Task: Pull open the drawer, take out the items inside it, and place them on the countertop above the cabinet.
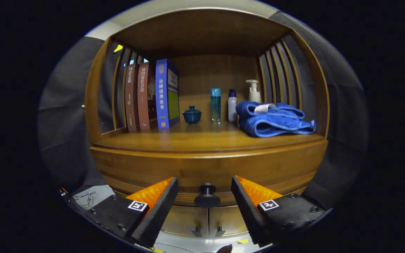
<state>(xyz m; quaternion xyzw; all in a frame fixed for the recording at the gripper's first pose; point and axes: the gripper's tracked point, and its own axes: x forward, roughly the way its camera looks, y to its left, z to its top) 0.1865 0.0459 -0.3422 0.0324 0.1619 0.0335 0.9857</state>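
Gripper [205,186] is held spread wide, nothing pinched; the black knob [207,196] of the drawer [195,168] is seen between the fingers [160,207], touched by neither. Drawer front is seen flush w/ the cabinet, i.e. closed; contents hidden. On the countertop [202,140] above: three books [151,95] stood upright at left, a lidded blue cup [192,115] in the middle, then a teal bottle [215,104], a white bottle [232,106], a pump bottle [254,90] behind a folded blue towel [274,119] at right.
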